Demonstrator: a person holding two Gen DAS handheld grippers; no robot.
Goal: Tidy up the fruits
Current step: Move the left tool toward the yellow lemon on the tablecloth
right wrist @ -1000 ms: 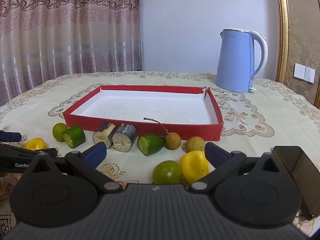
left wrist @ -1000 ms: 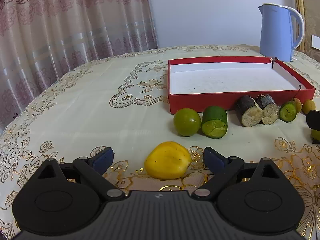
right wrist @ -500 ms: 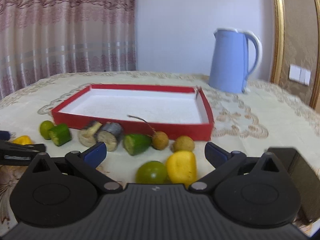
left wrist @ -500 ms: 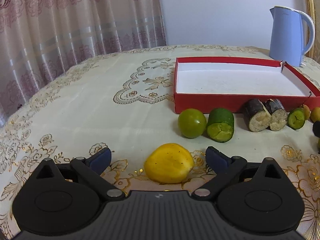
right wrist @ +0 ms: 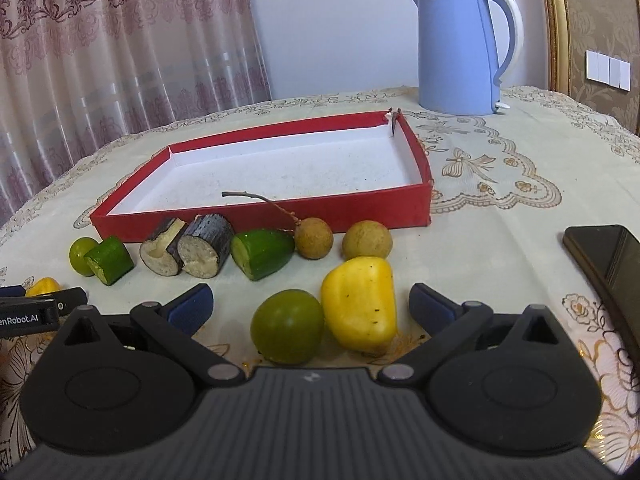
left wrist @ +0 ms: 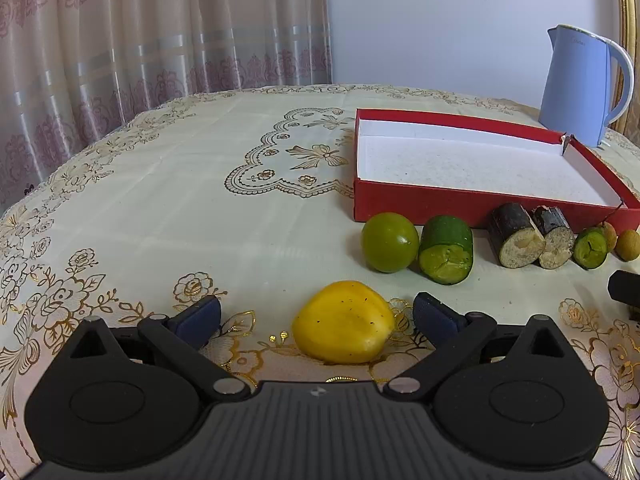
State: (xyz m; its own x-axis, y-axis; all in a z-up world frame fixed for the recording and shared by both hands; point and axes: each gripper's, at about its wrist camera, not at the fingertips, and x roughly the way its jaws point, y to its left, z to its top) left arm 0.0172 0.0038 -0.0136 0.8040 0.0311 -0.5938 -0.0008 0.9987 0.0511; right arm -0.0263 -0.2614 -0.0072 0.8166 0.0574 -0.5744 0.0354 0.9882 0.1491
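Observation:
My left gripper (left wrist: 316, 314) is open, its fingers on either side of a yellow fruit (left wrist: 344, 322) lying on the tablecloth. Beyond it lie a green round fruit (left wrist: 389, 241), a green cut piece (left wrist: 446, 249) and two dark cut pieces (left wrist: 516, 235) in front of the empty red tray (left wrist: 420, 208). My right gripper (right wrist: 310, 304) is open around a green round fruit (right wrist: 288, 326) and a yellow fruit (right wrist: 360, 304). Two brown longans (right wrist: 314, 238), green pieces (right wrist: 262, 253) and dark pieces (right wrist: 204, 246) line the tray's front wall (right wrist: 360, 210).
A blue kettle (right wrist: 466, 46) stands behind the tray. A black phone (right wrist: 608, 256) lies on the table at the right. The left gripper's side (right wrist: 28, 308) shows at the left edge of the right wrist view. Curtains hang behind the table.
The left gripper has turned slightly, so the tray and fruits shifted right in its view. The right gripper swung and moved closer to the green and yellow fruits. Both stay open.

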